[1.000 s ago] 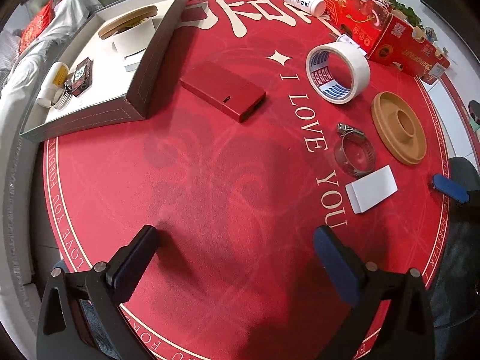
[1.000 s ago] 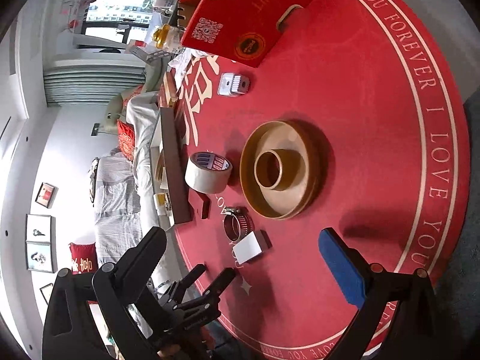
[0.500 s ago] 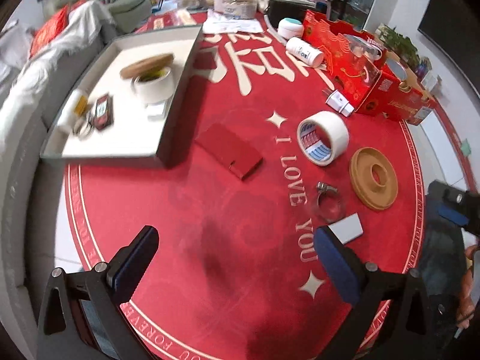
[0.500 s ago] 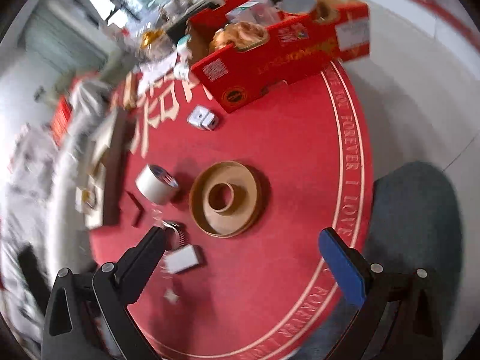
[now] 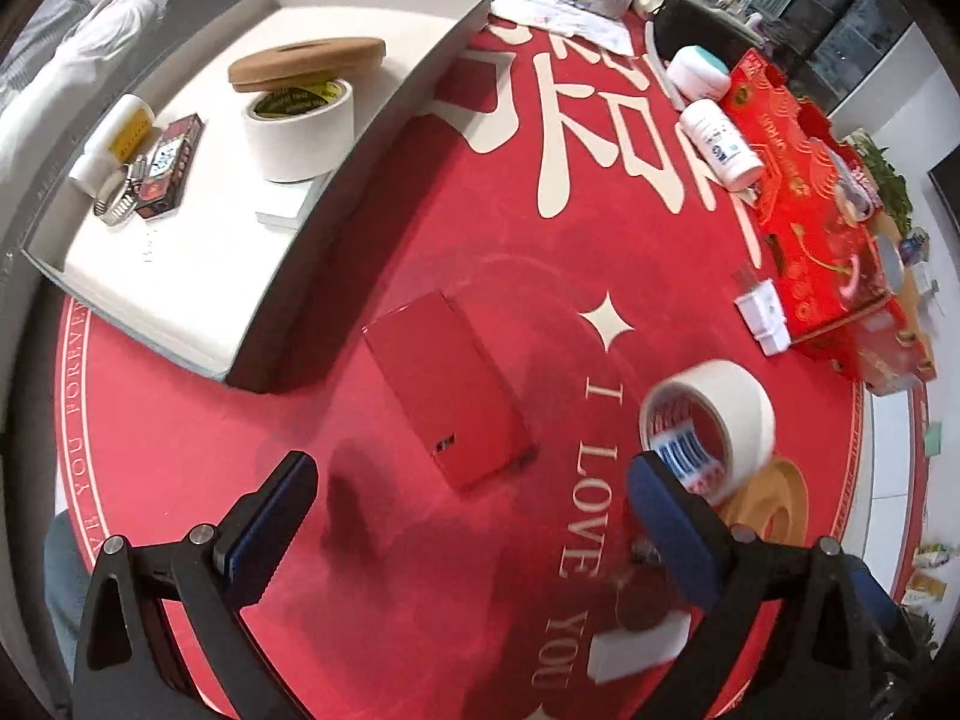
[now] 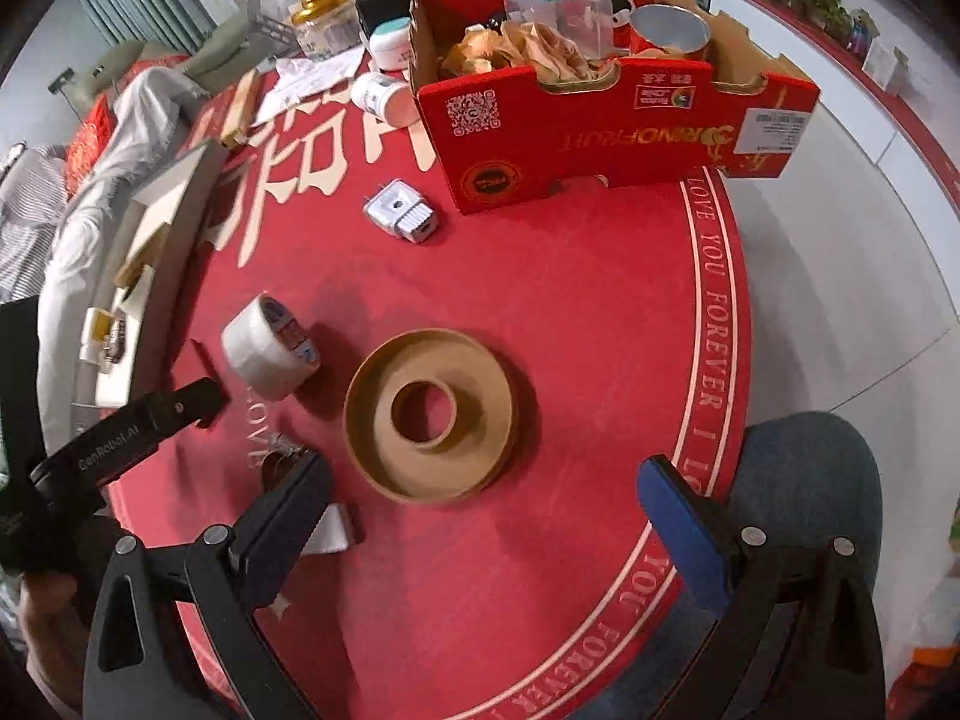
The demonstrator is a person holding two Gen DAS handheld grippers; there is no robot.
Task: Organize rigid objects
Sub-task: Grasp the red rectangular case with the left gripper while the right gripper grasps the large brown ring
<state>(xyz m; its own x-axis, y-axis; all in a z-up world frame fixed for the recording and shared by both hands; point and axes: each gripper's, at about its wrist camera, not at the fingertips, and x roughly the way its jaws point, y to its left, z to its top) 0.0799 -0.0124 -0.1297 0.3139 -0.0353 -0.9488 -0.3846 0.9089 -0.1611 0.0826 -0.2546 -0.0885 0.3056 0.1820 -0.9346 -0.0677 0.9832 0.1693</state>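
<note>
We hold our left gripper (image 5: 468, 516) low over the round red table mat (image 5: 420, 630), jaws wide apart and empty, with the flat red box (image 5: 447, 390) lying on the mat just beyond the fingertips at 12 o'clock. The grey tray (image 5: 384, 138) sits at 10 o'clock, already carrying a roll of white tape (image 5: 300, 132) with a brown disc (image 5: 306, 63) tilted on top, a metal hose clamp (image 5: 117, 201), a small dark tin (image 5: 168, 165) and a white bottle (image 5: 108, 144). A second tape roll (image 5: 714, 426) stands on edge at 2 o'clock. Our right gripper (image 6: 480, 510), jaws likewise spread and holding nothing, hovers with the brown ring-shaped holder (image 6: 429, 414) at 12 o'clock; a white plug adapter (image 6: 402, 216) lies farther off, near the red cardboard fruit box (image 6: 600, 138).
</note>
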